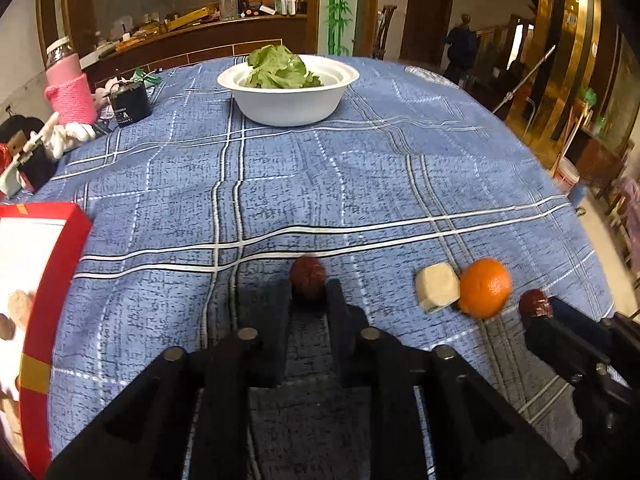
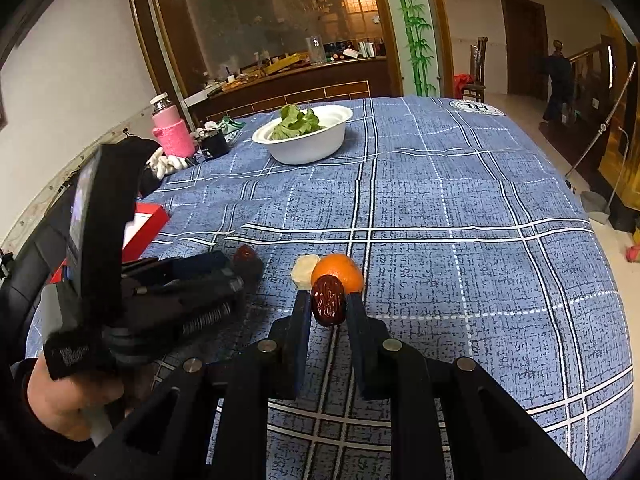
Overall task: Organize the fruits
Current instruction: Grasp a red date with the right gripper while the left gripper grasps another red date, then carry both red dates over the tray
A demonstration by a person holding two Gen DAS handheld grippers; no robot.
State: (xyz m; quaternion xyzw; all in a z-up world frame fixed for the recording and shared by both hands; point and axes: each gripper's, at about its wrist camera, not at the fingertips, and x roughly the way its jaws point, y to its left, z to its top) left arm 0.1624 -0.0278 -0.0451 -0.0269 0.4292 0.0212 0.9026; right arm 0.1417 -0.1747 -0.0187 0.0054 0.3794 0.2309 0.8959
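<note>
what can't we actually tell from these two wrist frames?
- Red box, left wrist view: cut off by the left edge; its printed contents are unreadable.
- Date in the left tool: its lower part sits behind the fingers, so whether it rests on the tablecloth is unclear.
- Pale chunk, right wrist view: partly behind the orange; what it is cannot be told.
- Bowl contents under the greens: hidden.

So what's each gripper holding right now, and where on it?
Each holds a red date. The left gripper pinches one date at its near end; the right gripper clamps another date across its sides.
</note>
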